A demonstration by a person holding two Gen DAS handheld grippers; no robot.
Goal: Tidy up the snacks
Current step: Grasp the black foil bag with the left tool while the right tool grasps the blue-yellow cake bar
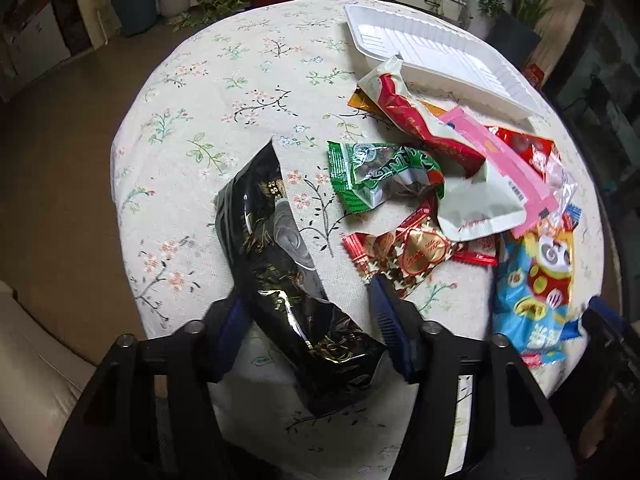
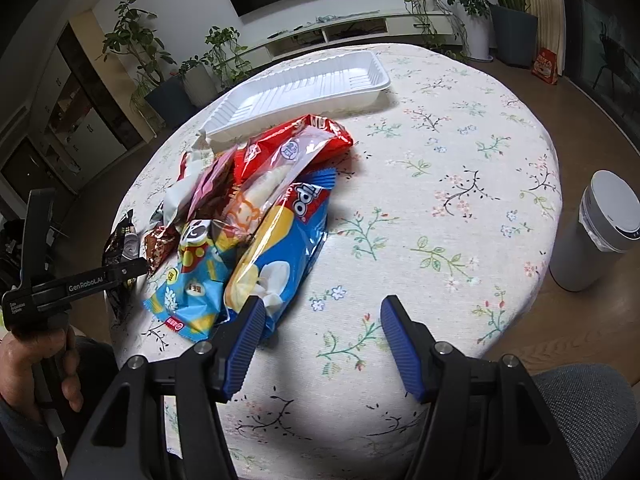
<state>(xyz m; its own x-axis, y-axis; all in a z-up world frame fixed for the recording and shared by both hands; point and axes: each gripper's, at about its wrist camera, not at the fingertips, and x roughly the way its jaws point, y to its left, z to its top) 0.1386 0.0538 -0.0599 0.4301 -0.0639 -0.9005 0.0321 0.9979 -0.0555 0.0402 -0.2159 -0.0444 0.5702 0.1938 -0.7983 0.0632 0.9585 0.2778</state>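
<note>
A pile of snack packets lies on the round floral table (image 1: 224, 92). A black packet (image 1: 280, 264) lies between the open jaws of my left gripper (image 1: 308, 300), untouched by the right finger. Beside it are a green packet (image 1: 380, 172), a red-gold packet (image 1: 404, 256), a pink packet (image 1: 504, 160) and a blue cartoon packet (image 1: 536, 292). A white tray (image 1: 432, 52) stands behind the pile, empty. My right gripper (image 2: 322, 316) is open and empty over bare cloth, its left finger by the blue packet (image 2: 280, 248). The tray (image 2: 304, 84) shows at the back.
A grey bin with a white liner (image 2: 600, 228) stands on the floor right of the table. My left hand holds the left gripper's body (image 2: 72, 280) at the table's left edge. Potted plants (image 2: 132, 52) and a low shelf (image 2: 360, 28) line the far wall.
</note>
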